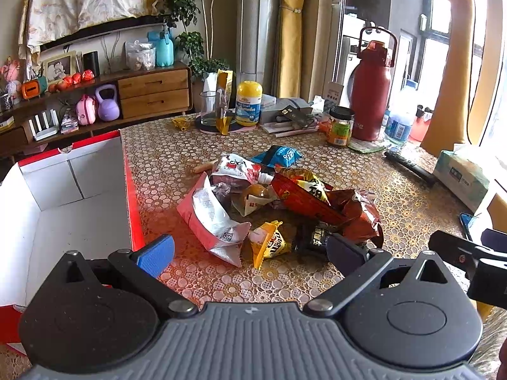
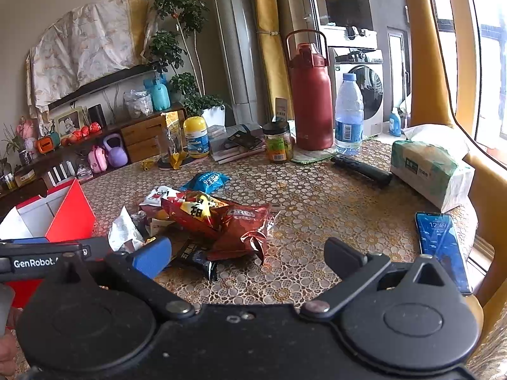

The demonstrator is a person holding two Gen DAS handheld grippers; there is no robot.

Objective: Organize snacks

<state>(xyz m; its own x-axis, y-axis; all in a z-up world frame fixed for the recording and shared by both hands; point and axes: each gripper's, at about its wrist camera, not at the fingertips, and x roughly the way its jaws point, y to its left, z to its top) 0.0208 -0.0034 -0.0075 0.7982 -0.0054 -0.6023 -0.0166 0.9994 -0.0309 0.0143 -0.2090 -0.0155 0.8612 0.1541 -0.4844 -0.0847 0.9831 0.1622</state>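
A heap of snack packets lies mid-table: a pink and silver bag (image 1: 213,218), a yellow candy packet (image 1: 269,244), a dark red Oreo bag (image 2: 244,224), a red and yellow chip bag (image 1: 304,190), a black packet (image 2: 195,258) and a blue packet (image 1: 280,154). A red box with a white inside (image 1: 57,196) stands open at the left. My left gripper (image 1: 250,251) is open just short of the heap, nothing between its fingers. My right gripper (image 2: 248,253) is open too, empty, its blue pad (image 2: 153,258) beside the black packet.
At the table's far edge stand a glass (image 1: 209,107), a yellow-lidded bottle (image 1: 248,103), a jar (image 1: 340,126), a red flask (image 1: 370,91) and a water bottle (image 2: 348,117). A tissue pack (image 2: 427,171), a black remote (image 2: 361,171) and a phone (image 2: 443,247) lie at the right.
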